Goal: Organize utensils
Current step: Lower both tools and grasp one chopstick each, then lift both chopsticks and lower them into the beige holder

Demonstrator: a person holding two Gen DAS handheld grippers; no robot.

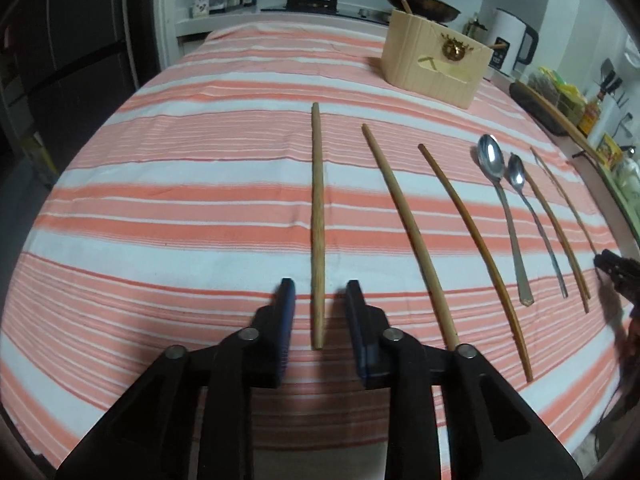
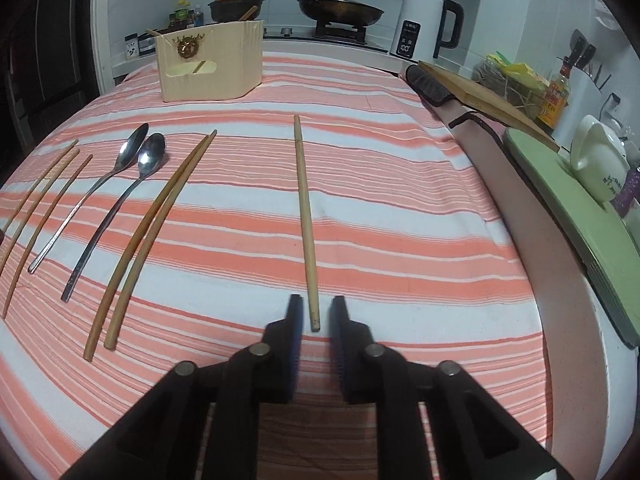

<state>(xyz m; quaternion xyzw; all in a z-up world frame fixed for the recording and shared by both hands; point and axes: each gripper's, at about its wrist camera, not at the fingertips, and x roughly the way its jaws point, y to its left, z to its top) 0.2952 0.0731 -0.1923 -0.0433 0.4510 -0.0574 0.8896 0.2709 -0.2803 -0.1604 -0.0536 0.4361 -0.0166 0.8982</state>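
Note:
Wooden chopsticks and two metal spoons lie in a row on a striped cloth. In the left wrist view my left gripper (image 1: pixel 318 292) is open, its jaws either side of the near end of the leftmost chopstick (image 1: pixel 317 216). Two more chopsticks (image 1: pixel 404 224) and the spoons (image 1: pixel 500 200) lie to its right. In the right wrist view my right gripper (image 2: pixel 315 306) is open around the near end of the rightmost chopstick (image 2: pixel 305 208). A chopstick pair (image 2: pixel 156 224) and the spoons (image 2: pixel 120 184) lie to its left. A beige utensil holder (image 2: pixel 208 64) stands at the back.
The orange-and-white striped cloth (image 2: pixel 400 240) covers the table. A stove with a pot (image 2: pixel 236 4) and pan (image 2: pixel 340 10), a white kettle (image 2: pixel 424 24), a wooden board (image 2: pixel 480 92) and a green tray (image 2: pixel 572 208) line the back and right side.

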